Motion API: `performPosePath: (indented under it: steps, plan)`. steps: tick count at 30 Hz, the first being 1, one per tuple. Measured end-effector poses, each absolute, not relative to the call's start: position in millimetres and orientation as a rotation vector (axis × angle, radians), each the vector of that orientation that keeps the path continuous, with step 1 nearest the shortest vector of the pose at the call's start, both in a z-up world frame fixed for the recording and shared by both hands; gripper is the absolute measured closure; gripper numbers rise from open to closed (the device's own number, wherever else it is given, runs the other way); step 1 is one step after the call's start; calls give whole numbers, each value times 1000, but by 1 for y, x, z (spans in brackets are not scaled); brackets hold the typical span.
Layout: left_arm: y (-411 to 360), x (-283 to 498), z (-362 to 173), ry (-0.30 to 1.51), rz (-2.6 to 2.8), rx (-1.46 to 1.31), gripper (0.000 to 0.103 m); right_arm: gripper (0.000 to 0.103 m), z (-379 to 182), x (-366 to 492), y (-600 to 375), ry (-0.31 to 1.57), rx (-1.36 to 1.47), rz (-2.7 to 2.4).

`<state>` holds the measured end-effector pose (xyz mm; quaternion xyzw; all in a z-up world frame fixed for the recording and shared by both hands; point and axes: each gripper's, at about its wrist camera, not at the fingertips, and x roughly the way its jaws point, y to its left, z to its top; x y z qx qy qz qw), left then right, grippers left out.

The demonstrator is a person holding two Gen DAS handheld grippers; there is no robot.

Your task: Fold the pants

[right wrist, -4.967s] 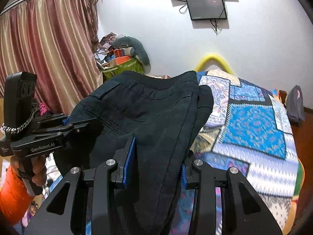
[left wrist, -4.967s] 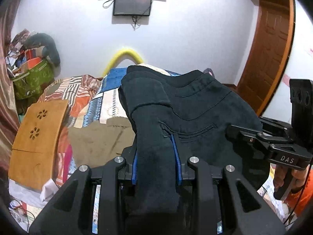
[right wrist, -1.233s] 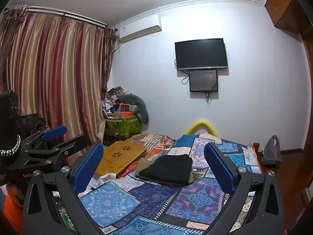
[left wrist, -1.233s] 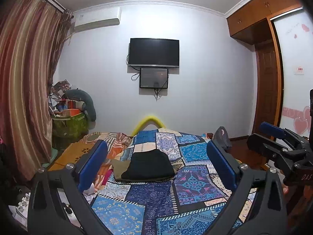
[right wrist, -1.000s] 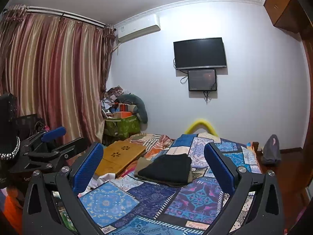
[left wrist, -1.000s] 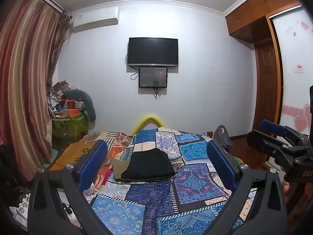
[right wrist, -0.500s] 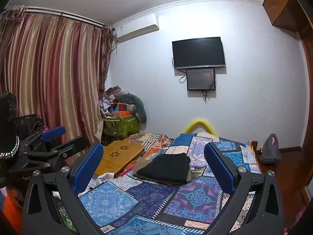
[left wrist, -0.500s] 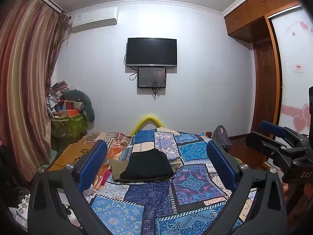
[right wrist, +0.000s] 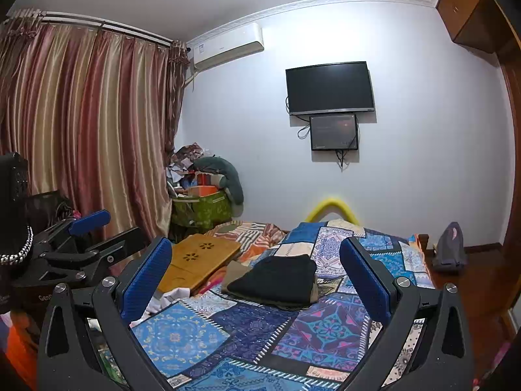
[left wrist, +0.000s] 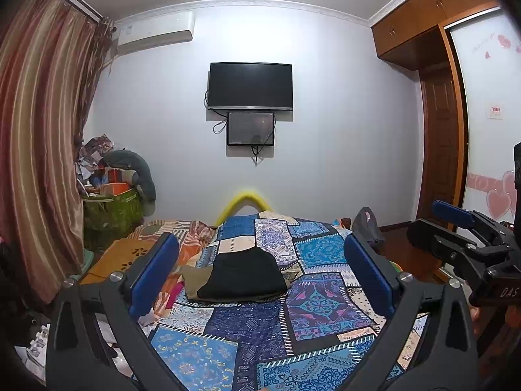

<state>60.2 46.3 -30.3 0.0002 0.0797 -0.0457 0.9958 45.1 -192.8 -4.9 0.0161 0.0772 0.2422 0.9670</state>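
Pants folded on bed, well beyond both open grippers.

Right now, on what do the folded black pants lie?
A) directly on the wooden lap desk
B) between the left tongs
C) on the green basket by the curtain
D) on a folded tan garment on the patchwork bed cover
D: the folded black pants rest on a folded tan garment that shows at their edges, on the patchwork bed cover, with both tongs open and holding nothing.
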Motion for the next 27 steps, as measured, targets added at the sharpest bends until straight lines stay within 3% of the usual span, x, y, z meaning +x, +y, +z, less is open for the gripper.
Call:
performPosePath:
  steps: [27]
  plan:
    - [42, 64, -34, 165, -100, -5, 0, 0, -7, 49, -193, 174, 46, 474]
